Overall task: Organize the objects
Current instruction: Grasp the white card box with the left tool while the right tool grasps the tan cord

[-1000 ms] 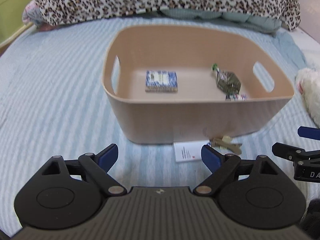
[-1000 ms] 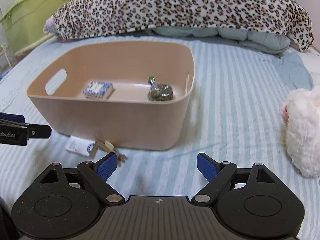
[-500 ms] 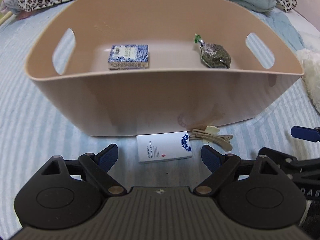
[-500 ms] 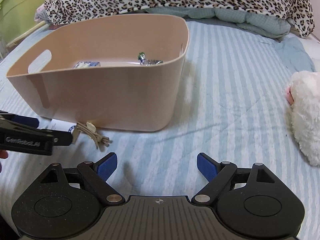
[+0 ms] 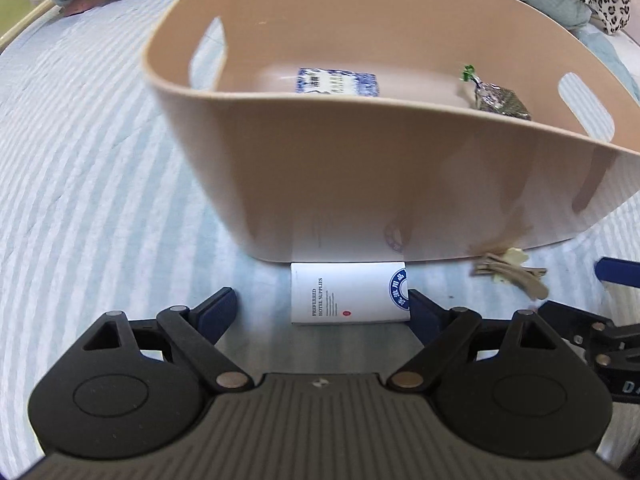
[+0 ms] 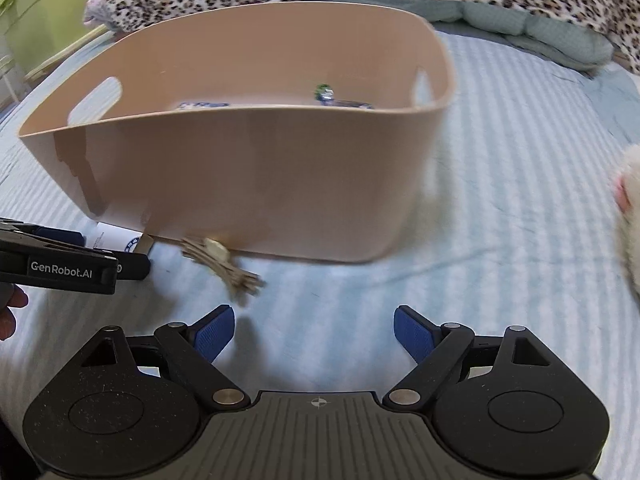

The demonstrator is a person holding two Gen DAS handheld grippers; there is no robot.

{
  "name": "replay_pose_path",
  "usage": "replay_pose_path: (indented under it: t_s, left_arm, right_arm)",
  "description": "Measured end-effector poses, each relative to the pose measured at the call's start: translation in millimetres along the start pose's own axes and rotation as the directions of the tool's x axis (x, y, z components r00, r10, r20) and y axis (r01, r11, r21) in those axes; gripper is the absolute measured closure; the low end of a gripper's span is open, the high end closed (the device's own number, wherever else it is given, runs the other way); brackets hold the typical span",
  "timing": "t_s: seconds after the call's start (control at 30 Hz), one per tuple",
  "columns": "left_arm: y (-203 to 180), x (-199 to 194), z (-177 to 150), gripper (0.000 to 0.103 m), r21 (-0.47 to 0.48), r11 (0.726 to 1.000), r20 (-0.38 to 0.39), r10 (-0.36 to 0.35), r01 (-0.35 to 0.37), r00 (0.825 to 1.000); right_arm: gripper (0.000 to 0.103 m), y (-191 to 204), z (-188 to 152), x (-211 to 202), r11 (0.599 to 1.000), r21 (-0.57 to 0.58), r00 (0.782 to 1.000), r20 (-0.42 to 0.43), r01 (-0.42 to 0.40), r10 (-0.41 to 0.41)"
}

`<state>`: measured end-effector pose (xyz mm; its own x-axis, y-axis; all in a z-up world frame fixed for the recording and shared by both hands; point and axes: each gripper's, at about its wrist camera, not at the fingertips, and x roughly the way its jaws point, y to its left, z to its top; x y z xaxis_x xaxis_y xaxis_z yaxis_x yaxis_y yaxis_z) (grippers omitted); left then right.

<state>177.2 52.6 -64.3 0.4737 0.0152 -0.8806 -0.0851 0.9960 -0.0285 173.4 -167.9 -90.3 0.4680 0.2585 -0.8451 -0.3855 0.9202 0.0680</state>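
the white packet [image 5: 347, 294] lies at the basket's [image 5: 360, 184] 6 o'clock, its far edge hidden. both tongs, left gripper [image 5: 322, 308] and right gripper [image 6: 314, 330], gape over the striped bedsheet [image 6: 500, 184]; the hair clips [image 6: 224, 266] are blurred.

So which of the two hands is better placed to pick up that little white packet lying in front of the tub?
The left. Its open gripper already straddles the white packet lying against the beige tub. The right gripper, also open, faces bare striped bedding, nearer the tan hair clips.
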Motion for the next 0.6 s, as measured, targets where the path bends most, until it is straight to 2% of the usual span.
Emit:
replay_pose_path:
  t_s: [0.2,0.3,0.37,0.43,0.47,0.53,0.6]
  left_arm:
    - [9.0,1.9,-1.7,0.013,0.005,1.0,0.033,-0.017,0.017,0.999]
    - [9.0,3.5,0.5,0.016,0.0,1.0,0.041,-0.019,0.019,0.999]
    - [8.6,3.7,0.8,0.024,0.003,1.0,0.041,-0.02,0.02,0.999]
    - [9.9,1.8,0.7,0.037,-0.001,1.0,0.044,-0.022,0.023,0.999]
    - [10.7,0.7,0.8,0.041,-0.004,1.0,0.045,-0.022,0.022,0.999]
    - [13.4,-2.0,0.2,0.043,-0.014,0.999,0.047,-0.033,0.034,0.998]
    - [16.1,-3.9,-1.6,0.043,-0.028,0.999,0.049,-0.041,0.042,0.998]
  right_arm:
    - [0.015,16.4,9.6,15.2,1.0,-0.003,1.0,0.01,-0.006,0.006]
    - [0.02,22.9,12.1,18.7,1.0,-0.004,1.0,0.012,0.001,-0.001]
    - [0.028,27.0,11.9,19.6,1.0,-0.007,1.0,0.01,0.01,-0.01]
    - [0.044,30.0,10.4,17.7,1.0,-0.011,1.0,0.016,0.021,-0.021]
    - [0.048,30.4,9.3,16.0,1.0,-0.015,1.0,0.018,0.019,-0.019]
    - [0.066,32.0,7.0,12.9,0.999,-0.025,0.999,0.023,0.023,-0.023]
    - [0.078,34.0,4.8,9.7,0.999,-0.037,0.999,0.027,0.029,-0.028]
